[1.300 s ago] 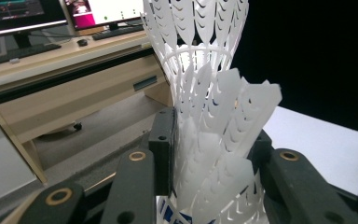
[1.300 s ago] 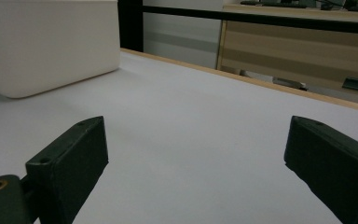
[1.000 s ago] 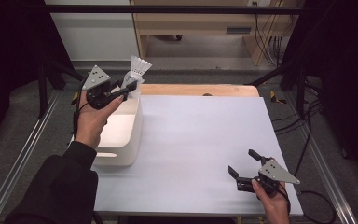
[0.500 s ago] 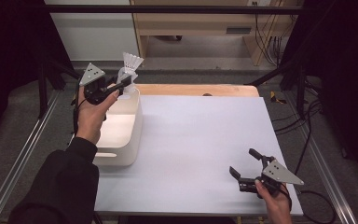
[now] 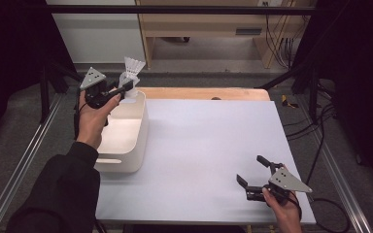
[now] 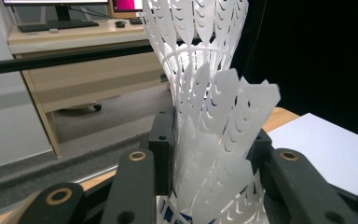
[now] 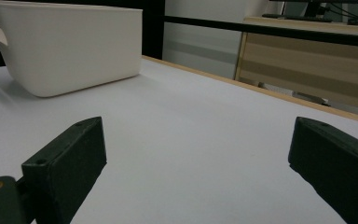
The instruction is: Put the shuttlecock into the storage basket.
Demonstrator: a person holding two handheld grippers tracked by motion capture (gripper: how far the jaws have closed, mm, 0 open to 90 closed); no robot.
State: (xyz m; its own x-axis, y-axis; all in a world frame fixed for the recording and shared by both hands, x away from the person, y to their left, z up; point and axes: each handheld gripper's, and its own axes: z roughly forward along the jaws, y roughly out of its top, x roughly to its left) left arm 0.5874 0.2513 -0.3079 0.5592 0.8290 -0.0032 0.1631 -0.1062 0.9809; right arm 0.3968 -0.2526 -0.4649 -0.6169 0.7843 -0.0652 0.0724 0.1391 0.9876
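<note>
Since the left gripper (image 5: 125, 89) clamps stacked shuttlecocks (image 5: 131, 73) over the bin's (image 5: 126, 145) far corner — prob. for dropping in — the right gripper (image 5: 254, 171) rests wide, empty, on the worktop (image 5: 209, 141).

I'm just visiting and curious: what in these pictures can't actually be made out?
- Shuttlecocks, left gripper view: their bases sit low between the jaws and are cut off by the bottom edge; how many are stacked is unclear.
- White bin, high view: the person's left hand covers part of the inside.

table (image 5: 209, 145): white top, wooden far edge | on it: white bin (image 5: 124, 141)
</note>
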